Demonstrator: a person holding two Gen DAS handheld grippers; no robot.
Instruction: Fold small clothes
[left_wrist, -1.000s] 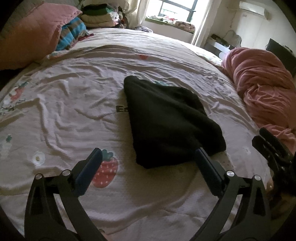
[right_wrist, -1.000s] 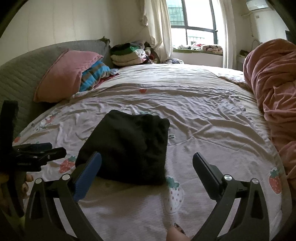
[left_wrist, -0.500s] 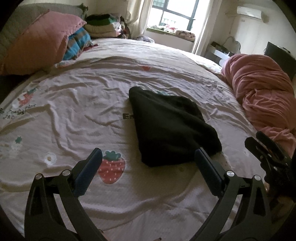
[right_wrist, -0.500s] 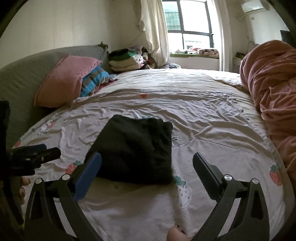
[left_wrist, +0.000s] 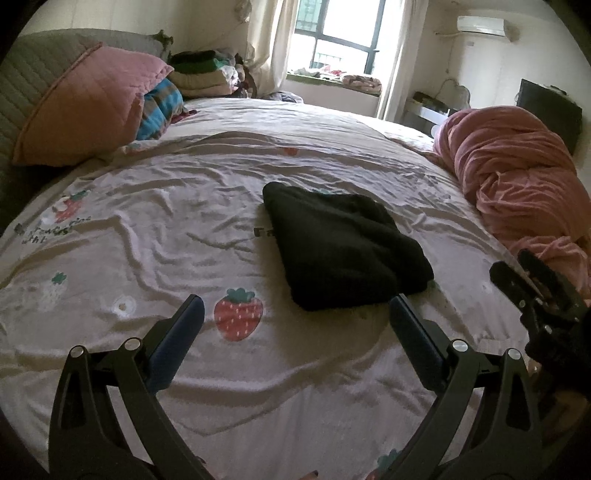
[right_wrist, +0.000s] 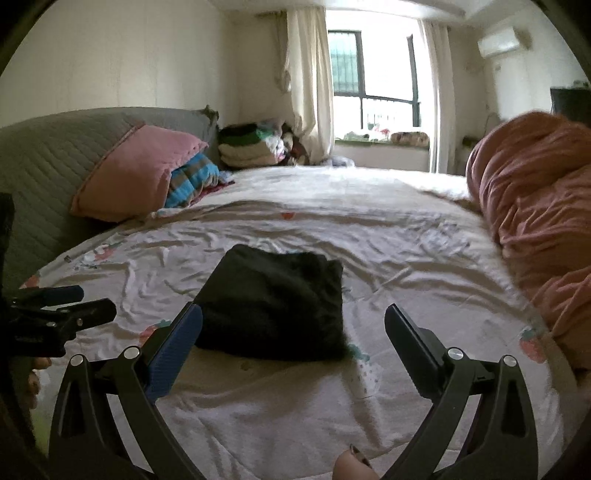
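A bed (left_wrist: 155, 229) covered by a wrinkled pale sheet printed with strawberries fills both views. A crumpled pink blanket (left_wrist: 517, 177) is heaped along its right side, and a pink pillow (left_wrist: 88, 110) is propped against the grey headboard (right_wrist: 44, 162) at the far left, with a striped blue cloth (left_wrist: 162, 107) beside it. A stack of folded laundry (right_wrist: 247, 147) is seen near the window. The dark garment (left_wrist: 343, 247) lies folded in a compact bundle near the middle of the bed, flat on the sheet and touched by neither tool. The left gripper (left_wrist: 295, 325) is held wide apart above the sheet, just short of the garment's near edge. The right gripper (right_wrist: 293, 325) is likewise spread wide, empty, with the garment between and beyond its fingertips.
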